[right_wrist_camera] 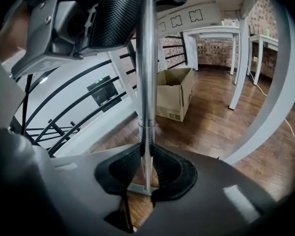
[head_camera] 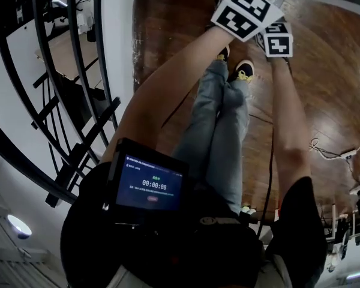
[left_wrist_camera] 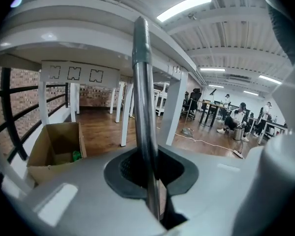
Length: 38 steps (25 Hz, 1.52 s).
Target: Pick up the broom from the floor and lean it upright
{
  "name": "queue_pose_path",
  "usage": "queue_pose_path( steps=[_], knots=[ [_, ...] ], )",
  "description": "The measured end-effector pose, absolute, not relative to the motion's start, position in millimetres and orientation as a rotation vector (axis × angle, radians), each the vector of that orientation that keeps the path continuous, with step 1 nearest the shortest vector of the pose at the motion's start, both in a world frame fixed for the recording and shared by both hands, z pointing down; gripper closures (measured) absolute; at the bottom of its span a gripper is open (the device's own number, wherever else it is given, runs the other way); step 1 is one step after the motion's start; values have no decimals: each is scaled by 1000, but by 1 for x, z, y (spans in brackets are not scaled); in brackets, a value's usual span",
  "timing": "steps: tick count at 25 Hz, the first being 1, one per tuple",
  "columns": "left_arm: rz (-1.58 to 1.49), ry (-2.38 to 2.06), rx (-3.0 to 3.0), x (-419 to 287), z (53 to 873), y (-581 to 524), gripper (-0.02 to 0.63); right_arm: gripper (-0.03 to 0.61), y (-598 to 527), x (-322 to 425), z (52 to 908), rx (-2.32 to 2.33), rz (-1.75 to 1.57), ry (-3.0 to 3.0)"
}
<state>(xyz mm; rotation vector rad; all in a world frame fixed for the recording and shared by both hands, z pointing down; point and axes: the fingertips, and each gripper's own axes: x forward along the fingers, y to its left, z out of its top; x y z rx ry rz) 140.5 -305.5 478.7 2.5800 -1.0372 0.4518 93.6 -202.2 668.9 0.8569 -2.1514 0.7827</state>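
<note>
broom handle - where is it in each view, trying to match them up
Head view: cannot make it out; only the two grippers show, at the top edge.
Left gripper view: broom handle upright in the centre, clamped between the jaws.
Right gripper view: centre, between the jaws, with the left gripper clamped higher up.
Shared landmark: black railing, on the left in all three.

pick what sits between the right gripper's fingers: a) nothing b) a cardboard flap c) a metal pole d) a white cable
c: in the right gripper view the metal pole runs straight up through the right gripper, with both fingers closed against it.
</note>
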Motion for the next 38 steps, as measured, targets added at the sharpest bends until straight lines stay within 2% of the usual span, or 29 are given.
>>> queue_pose_path(
  steps=[14, 18, 22, 26, 38],
  knots=[
    [463, -1046, 2608, 134, 478, -302, 564, 492, -203, 87, 665, 825, 739, -2167],
    [485, -1023, 2642, 137, 477, -302, 531, 486, -208, 89, 660, 840, 717, -2192],
    [503, -986, 2683, 140, 475, -298, 477, 426, -206, 83, 650, 799, 758, -2242],
    [527, -976, 2685, 140, 474, -291, 425, 408, -205, 89, 645, 802, 748, -2254],
    [489, -1038, 2646, 127, 457, -287, 387, 402, -222, 99, 586, 979, 655, -2397]
  ],
)
